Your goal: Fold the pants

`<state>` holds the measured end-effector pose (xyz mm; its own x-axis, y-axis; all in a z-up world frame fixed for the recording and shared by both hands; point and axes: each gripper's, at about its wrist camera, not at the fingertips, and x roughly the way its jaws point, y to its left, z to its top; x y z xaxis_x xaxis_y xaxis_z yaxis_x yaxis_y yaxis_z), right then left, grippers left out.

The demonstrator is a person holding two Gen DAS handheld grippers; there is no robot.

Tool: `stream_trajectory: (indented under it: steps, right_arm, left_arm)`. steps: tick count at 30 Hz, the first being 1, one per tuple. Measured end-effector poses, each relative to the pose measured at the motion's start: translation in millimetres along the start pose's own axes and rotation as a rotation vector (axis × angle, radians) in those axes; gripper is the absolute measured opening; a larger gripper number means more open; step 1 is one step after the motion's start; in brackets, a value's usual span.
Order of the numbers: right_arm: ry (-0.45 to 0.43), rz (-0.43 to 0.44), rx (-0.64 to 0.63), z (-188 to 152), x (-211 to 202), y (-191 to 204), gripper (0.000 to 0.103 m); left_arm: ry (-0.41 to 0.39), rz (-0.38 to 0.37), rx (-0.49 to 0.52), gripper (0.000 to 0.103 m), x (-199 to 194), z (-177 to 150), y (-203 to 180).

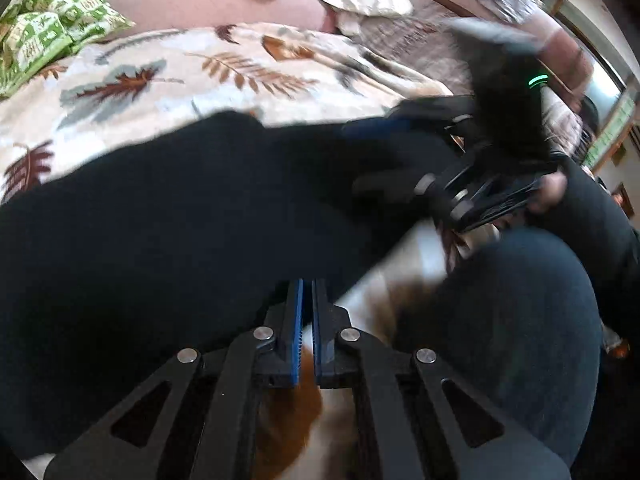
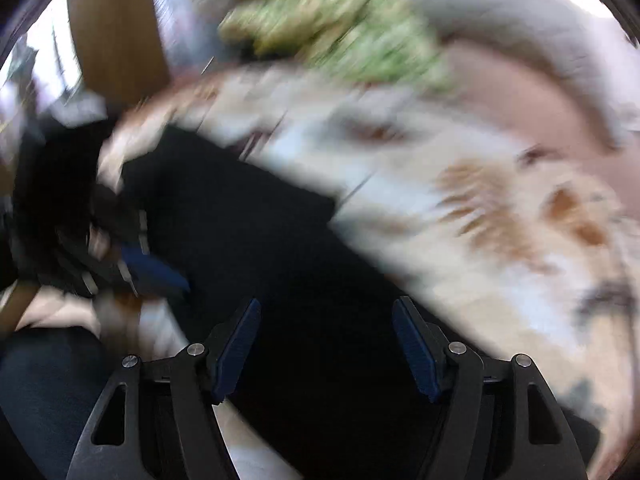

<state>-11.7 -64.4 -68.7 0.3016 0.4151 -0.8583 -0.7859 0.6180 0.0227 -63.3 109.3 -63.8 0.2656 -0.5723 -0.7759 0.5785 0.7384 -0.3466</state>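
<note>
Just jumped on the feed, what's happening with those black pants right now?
A person with a handheld gripper in each hand is folding black pants spread on a leaf-print blanket on a bed. The left gripper is shut at the near edge of the pants; whether it pinches fabric is unclear. The right gripper hangs over the dark cloth with its jaws apart and nothing pressed between them. Both views are motion-blurred.

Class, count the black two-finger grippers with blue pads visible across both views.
2: left gripper, shut at the black pants' edge; right gripper, open above them.
</note>
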Motion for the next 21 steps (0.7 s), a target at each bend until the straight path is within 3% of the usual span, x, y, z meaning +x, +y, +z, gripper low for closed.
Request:
stream_trajectory:
  steps: [1,2,3,4,6,9,10,12,13,14,16,21]
  right_arm:
    - [0.003,-0.012,-0.04,-6,4,5,0.07]
    - [-0.056,-0.019,-0.054,-8,-4,6,0.07]
    - [-0.042,-0.005,-0.04,-5,-6,4,0.069]
    - [-0.035,0.0,-0.026,2,-10,2,0.067]
    - [-0.135,0.007,-0.035,19,-24,3,0.067]
    - [-0.219,0.16,-0.023,58,-27,11,0.067]
    - [-0.22,0.193,-0.03,66,-20,14,0.064]
    - [-0.108,0.194,-0.033,79,19,17,0.064]
    - [-0.029,0.155,-0.017,78,42,13,0.06]
    - [0.0,0.149,0.002,74,58,7,0.06]
    - [-0.068,0.183,0.033,69,51,0,0.059]
    - [-0.074,0.161,0.029,65,45,5,0.061]
  left_arm:
    - [0.01,0.006,-0.007,0.0,-3,-2,2]
    - [0.002,0.011,-0.011,0.001,-9,-2,4]
    - [-0.023,0.029,-0.012,0.001,-16,0,7]
    - [-0.076,0.056,-0.025,0.001,-29,4,11]
    - [-0.198,0.119,-0.098,0.006,-56,10,30]
    - [-0.344,0.261,-0.285,0.016,-91,5,73]
    - [-0.37,0.308,-0.348,0.016,-99,1,89]
    - [-0.371,0.447,-0.487,0.015,-105,-12,133]
    - [-0.345,0.461,-0.558,0.011,-102,-19,154]
    - [-0.327,0.419,-0.614,0.001,-98,-26,171]
    - [-0.361,0.318,-0.68,0.001,-99,-33,190]
    - [-0.347,0.336,-0.674,0.001,-98,-20,193]
